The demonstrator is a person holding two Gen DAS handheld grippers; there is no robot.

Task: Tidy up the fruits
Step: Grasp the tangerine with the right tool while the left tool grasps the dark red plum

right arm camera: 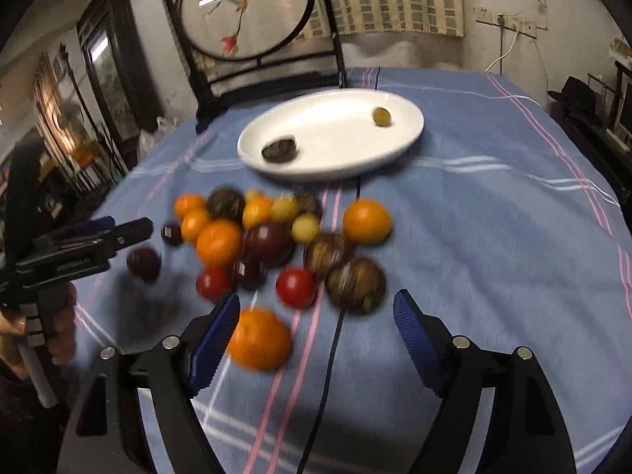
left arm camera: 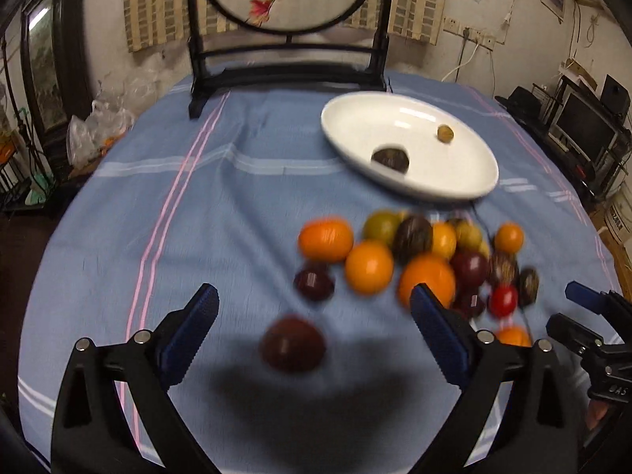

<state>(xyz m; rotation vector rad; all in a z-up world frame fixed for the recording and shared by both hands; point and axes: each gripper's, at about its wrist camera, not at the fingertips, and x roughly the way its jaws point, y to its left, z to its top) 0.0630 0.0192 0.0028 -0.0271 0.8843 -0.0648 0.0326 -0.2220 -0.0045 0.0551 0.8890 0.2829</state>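
A white oval plate [left arm camera: 355, 118] [right arm camera: 335, 166] on the blue cloth holds a dark fruit [left arm camera: 390, 159] [right arm camera: 279, 150] and a small yellow-green fruit [left arm camera: 445, 133] [right arm camera: 382, 116]. In front of it lies a pile of fruits [left arm camera: 418, 252] [right arm camera: 260, 233]: several oranges, dark purple ones, red tomatoes. My left gripper [left arm camera: 314, 316] is open, with a lone dark fruit [left arm camera: 293, 343] just below its fingertips. My right gripper [right arm camera: 316, 318] is open, with an orange [right arm camera: 260, 339] beside its left finger. Each gripper shows in the other's view, the left [right arm camera: 110, 233] and the right [left arm camera: 580, 308].
A black-framed round painted screen [left arm camera: 288, 19] [right arm camera: 245, 12] stands at the table's far edge. A plastic bag [left arm camera: 98, 126] lies at the left edge. A dark cable [right arm camera: 328, 375] runs across the cloth. Shelves with electronics [left arm camera: 584, 126] stand at the right.
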